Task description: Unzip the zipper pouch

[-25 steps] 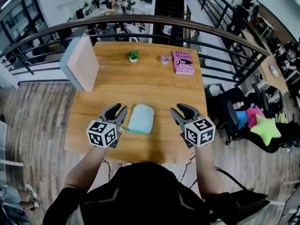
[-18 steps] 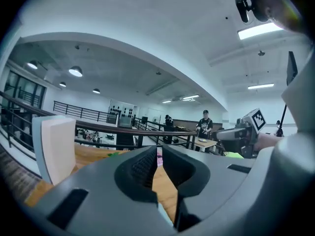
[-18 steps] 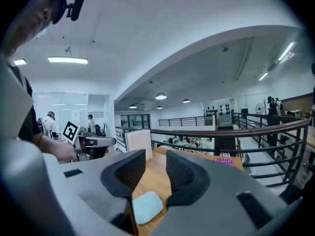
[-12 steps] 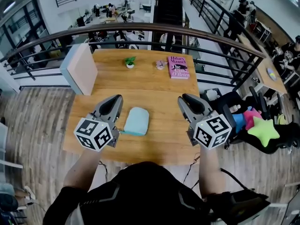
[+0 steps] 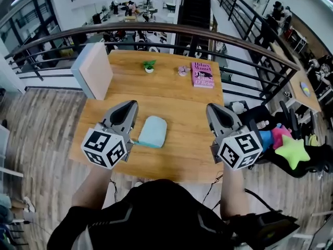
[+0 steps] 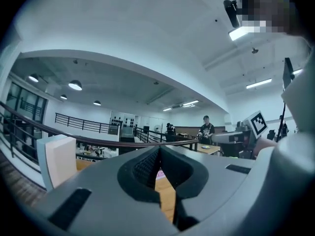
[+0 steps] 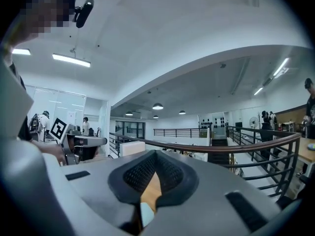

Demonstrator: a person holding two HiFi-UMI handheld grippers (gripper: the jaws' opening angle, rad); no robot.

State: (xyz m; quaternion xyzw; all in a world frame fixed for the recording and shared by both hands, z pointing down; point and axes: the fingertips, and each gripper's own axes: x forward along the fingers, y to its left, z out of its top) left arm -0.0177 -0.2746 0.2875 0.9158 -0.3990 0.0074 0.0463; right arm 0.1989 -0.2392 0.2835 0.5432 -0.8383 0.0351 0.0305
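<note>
**Pouch untouched, both tongs shut and held off the table**

Wooden table (image 5: 177, 100): long, set against a railing. An upright pale board (image 5: 94, 70) stands at its far left corner.

Left gripper (image 5: 129, 107) and right gripper (image 5: 215, 111): both are raised above the near half of the table and aimed away from the person. In the left gripper view the jaws are pressed together at the tips (image 6: 158, 150) with nothing in them. The right gripper view shows the same (image 7: 156, 155), closed on nothing.

Zipper pouch (image 5: 153, 131): pale blue-green, lying flat on the near half of the table between the two grippers, close to the left one and well apart from the right. Neither touches it. Its zipper line and pull are too small to trace.

Pink book (image 5: 202, 74) and small potted plant (image 5: 149, 65): both at the far end, out of the way.

Judgement: this is the approach step and no unzipping has begun. Next, both tongs need to open and come down, one pinning the pouch body and the other pinching the pull tab.
</note>
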